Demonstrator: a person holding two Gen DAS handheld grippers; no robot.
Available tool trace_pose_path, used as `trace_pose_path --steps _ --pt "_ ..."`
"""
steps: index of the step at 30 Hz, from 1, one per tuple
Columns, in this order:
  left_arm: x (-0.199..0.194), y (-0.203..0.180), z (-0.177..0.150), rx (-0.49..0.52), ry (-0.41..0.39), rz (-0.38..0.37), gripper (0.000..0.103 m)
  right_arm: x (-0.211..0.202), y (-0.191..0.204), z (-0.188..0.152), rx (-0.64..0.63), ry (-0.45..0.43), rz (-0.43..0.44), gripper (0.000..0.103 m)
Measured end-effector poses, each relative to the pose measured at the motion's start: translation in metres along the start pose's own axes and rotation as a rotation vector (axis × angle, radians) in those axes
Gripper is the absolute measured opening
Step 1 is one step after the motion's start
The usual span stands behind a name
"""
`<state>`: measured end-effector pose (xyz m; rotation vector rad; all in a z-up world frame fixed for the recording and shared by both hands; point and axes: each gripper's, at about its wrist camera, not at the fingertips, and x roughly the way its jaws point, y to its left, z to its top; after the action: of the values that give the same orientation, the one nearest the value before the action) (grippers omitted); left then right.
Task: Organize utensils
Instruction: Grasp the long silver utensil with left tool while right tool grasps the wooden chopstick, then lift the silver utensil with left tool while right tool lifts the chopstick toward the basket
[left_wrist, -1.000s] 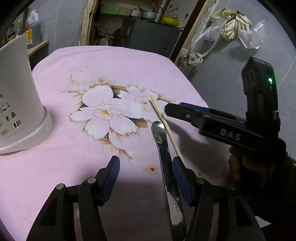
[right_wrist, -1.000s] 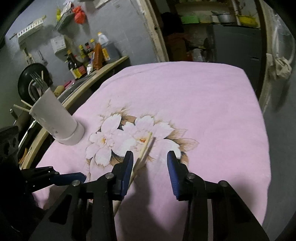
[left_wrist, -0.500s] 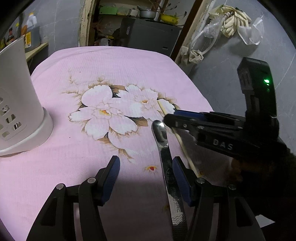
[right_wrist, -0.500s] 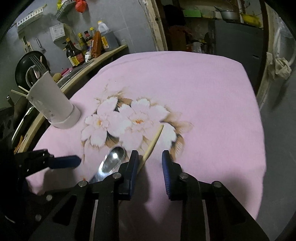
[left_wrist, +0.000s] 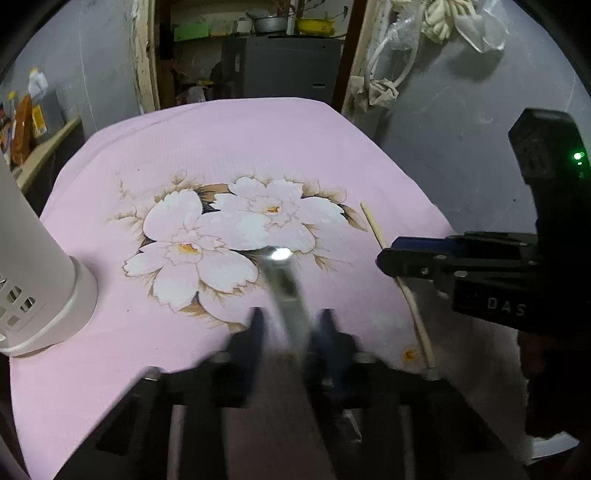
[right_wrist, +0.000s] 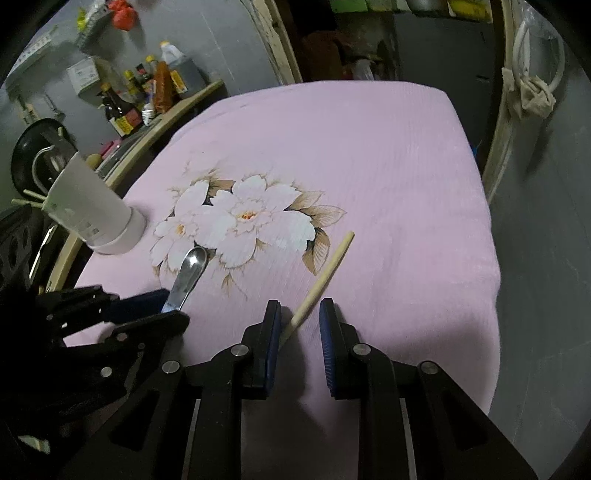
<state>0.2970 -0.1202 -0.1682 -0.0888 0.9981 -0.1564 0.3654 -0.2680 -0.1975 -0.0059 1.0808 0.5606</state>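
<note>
A metal spoon (left_wrist: 286, 288) lies on the pink flowered cloth (left_wrist: 229, 147); it also shows in the right wrist view (right_wrist: 186, 275). My left gripper (left_wrist: 291, 325) straddles its handle, jaws narrowed but blurred, with gaps beside the handle. A wooden chopstick (right_wrist: 319, 284) lies to the right of the spoon; it also shows in the left wrist view (left_wrist: 397, 280). My right gripper (right_wrist: 299, 325) is open around the chopstick's near end, which touches the left finger (right_wrist: 271, 332). A white utensil holder (right_wrist: 92, 210) stands at the left with utensils in it; it also shows in the left wrist view (left_wrist: 33, 273).
A wooden counter (right_wrist: 166, 118) with sauce bottles (right_wrist: 122, 107) runs along the left. A black pan (right_wrist: 33, 155) hangs behind the holder. A doorway with a grey cabinet (left_wrist: 280, 70) lies beyond the table. The cloth's right edge (right_wrist: 487, 236) drops to the grey floor.
My left gripper has shifted right over the spoon handle and its jaws have narrowed. My right gripper has drawn back along the chopstick and its jaws have narrowed around the near end.
</note>
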Motion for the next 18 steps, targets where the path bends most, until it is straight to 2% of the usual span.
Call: trace_pose_path --steps 5,6,7,9,11,12,14,16,18 --pt "0.000 0.020 0.001 -0.125 0.033 -0.077 0.015 0.009 0.012 0.009 0.062 0.029 -0.062 0.019" --pt "0.001 0.025 -0.001 -0.163 0.037 -0.098 0.014 0.010 0.016 0.011 0.055 0.039 -0.086 0.016" --pt "0.002 0.028 -0.001 -0.187 0.040 -0.113 0.014 0.011 0.017 0.011 0.051 0.043 -0.089 0.005" --pt "0.004 0.039 0.001 -0.265 0.057 -0.157 0.014 0.010 0.014 0.011 0.102 0.041 -0.056 0.004" --pt "0.002 0.044 0.002 -0.318 0.057 -0.174 0.014 -0.006 0.012 0.009 0.166 -0.022 0.006 0.004" --pt "-0.001 0.045 0.002 -0.330 0.044 -0.178 0.014 -0.011 0.013 0.009 0.169 -0.045 0.010 0.004" --pt "-0.026 0.049 0.003 -0.341 -0.035 -0.184 0.014 -0.039 0.024 0.009 0.173 -0.155 0.042 0.004" --pt "-0.052 0.050 0.005 -0.308 -0.118 -0.148 0.014 -0.061 0.033 0.008 0.193 -0.246 0.109 0.004" --pt "-0.078 0.053 0.007 -0.291 -0.190 -0.132 0.014 -0.081 0.050 0.008 0.181 -0.327 0.134 0.004"
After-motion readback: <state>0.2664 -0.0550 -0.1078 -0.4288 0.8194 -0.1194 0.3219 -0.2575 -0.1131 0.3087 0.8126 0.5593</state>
